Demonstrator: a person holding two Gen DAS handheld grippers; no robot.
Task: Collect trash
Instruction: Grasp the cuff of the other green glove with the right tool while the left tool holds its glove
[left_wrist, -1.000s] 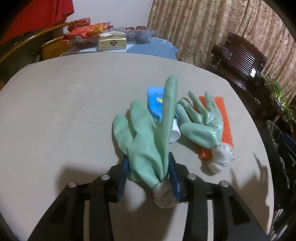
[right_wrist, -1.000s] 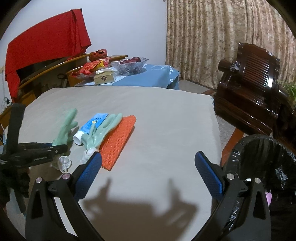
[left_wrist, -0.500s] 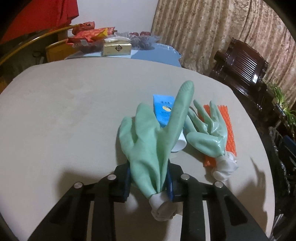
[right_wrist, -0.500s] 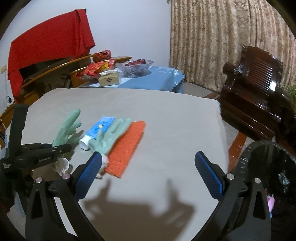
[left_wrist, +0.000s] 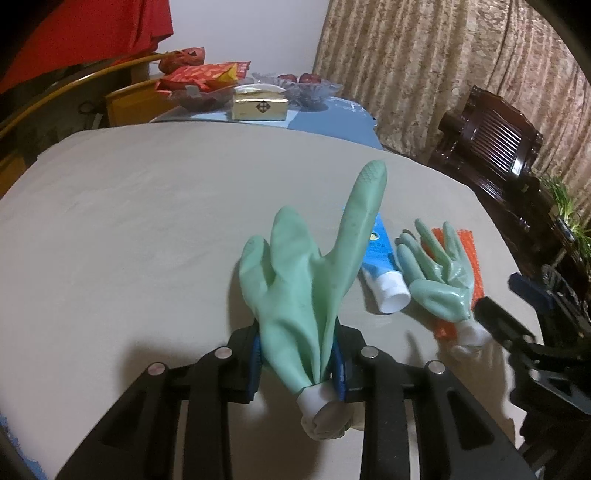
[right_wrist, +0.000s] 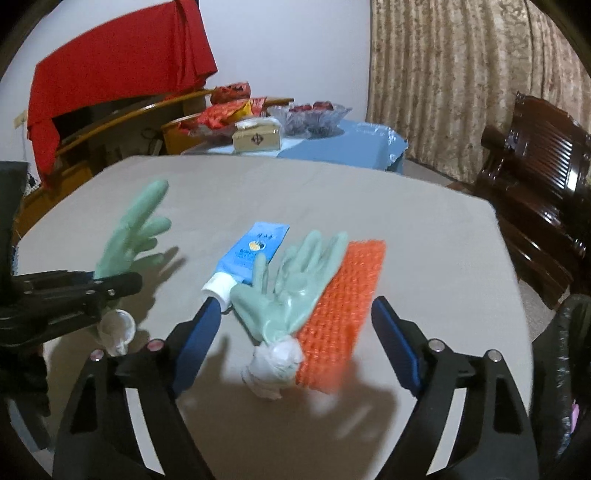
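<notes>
My left gripper (left_wrist: 300, 363), which a second ago stood wider around the first green glove (left_wrist: 314, 273), now pinches it near the cuff and carries it a little above the table (left_wrist: 129, 229). My right gripper (right_wrist: 295, 345) has slid over to the second green glove (right_wrist: 291, 288) (its jaws are closing, pads not yet touching).
</notes>
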